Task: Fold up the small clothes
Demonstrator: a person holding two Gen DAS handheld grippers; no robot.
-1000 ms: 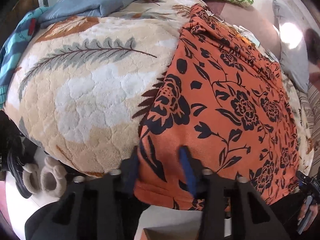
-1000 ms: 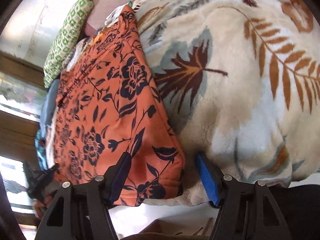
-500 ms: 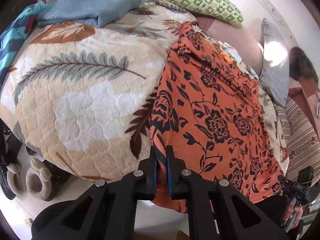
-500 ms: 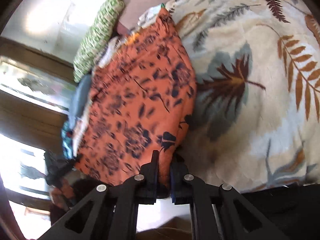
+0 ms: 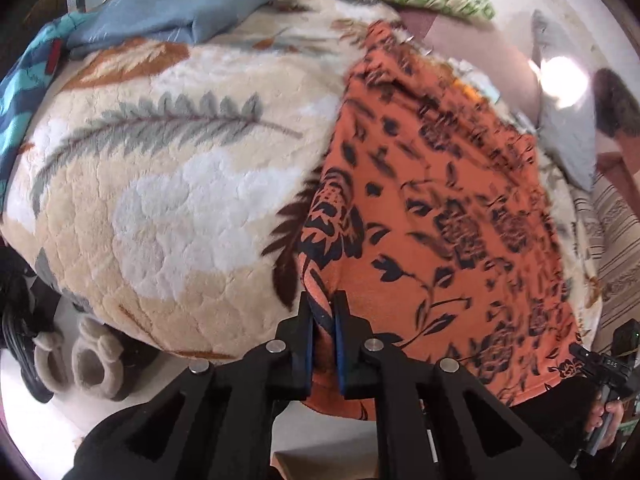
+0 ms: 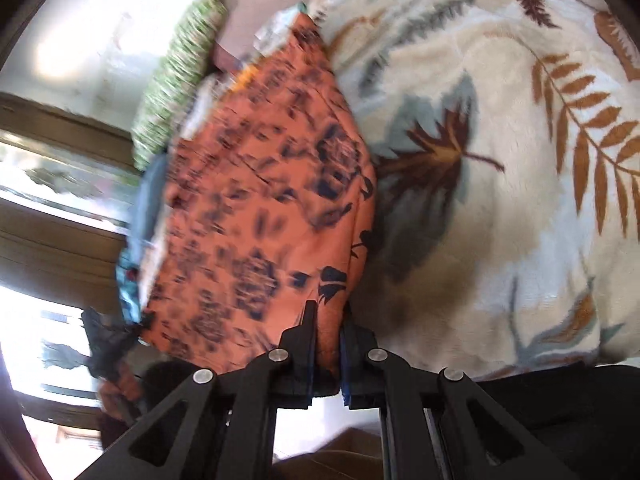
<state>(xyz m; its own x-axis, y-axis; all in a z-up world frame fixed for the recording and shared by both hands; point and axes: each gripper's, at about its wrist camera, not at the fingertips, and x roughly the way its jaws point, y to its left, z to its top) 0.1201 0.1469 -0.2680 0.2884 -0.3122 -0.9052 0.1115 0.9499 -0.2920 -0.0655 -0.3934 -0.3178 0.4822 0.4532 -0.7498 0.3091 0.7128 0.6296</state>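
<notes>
Both grippers pinch the near edge of the orange floral garment point(image 5: 440, 208). The left gripper point(image 5: 323, 336) and right gripper point(image 6: 328, 344) have jaws closed on its corners, over the leaf-print blanket point(image 5: 168, 184).

Right gripper point(image 6: 327, 316) clamped on near corner of orange floral garment point(image 6: 256, 208), jaws pinching fabric edge tight. We see garment lifted a bit, blurry, spread over leaf-print fleece blanket point(image 6: 500, 184). Green patterned pillow point(image 6: 180, 76) at far end. Other hand point(image 6: 116, 392) holding garment's opposite corner at lower left, pretty smeared. Window point(image 6: 44, 184) at left.
</notes>
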